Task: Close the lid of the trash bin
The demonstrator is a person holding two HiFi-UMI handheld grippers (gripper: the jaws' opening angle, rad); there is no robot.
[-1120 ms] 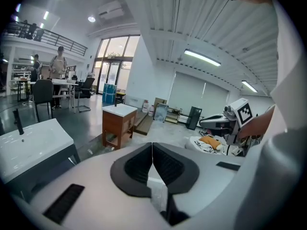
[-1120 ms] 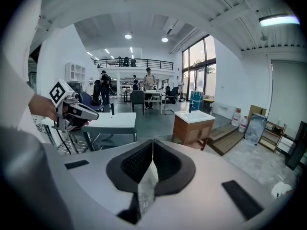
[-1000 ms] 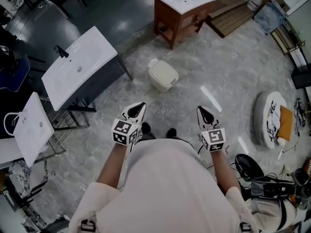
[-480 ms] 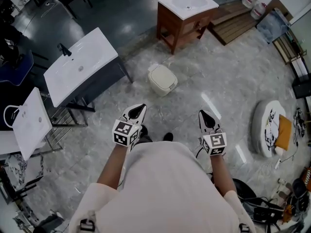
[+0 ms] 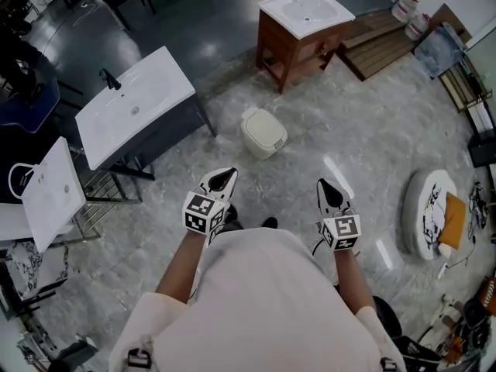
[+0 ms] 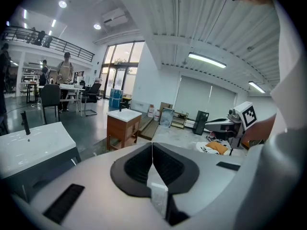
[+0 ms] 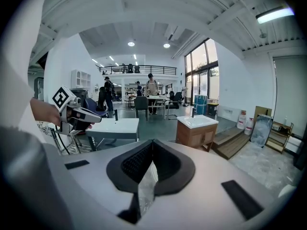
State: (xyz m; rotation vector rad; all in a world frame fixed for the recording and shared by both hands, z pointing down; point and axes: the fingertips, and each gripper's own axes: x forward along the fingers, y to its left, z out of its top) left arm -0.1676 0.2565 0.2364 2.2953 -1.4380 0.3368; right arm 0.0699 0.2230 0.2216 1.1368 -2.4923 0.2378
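Note:
In the head view a small cream trash bin stands on the grey marble floor with its lid lying flat on top. It is a good step ahead of me. My left gripper and right gripper hover side by side at waist height, well short of the bin and touching nothing. In the left gripper view the black pads meet along one line with nothing between them. The right gripper view shows its pads closed at the tip, also empty. The bin is hidden behind the gripper bodies in both gripper views.
A grey cabinet with a white basin stands left of the bin, and a brown vanity with a sink behind it. A white slab on a wire rack is at far left. Wooden pallets, a round white stand and cables lie to the right.
The head view has shifted a little, so the bin and furniture sit slightly lower and further right in the picture. Both grippers keep their places and stay shut.

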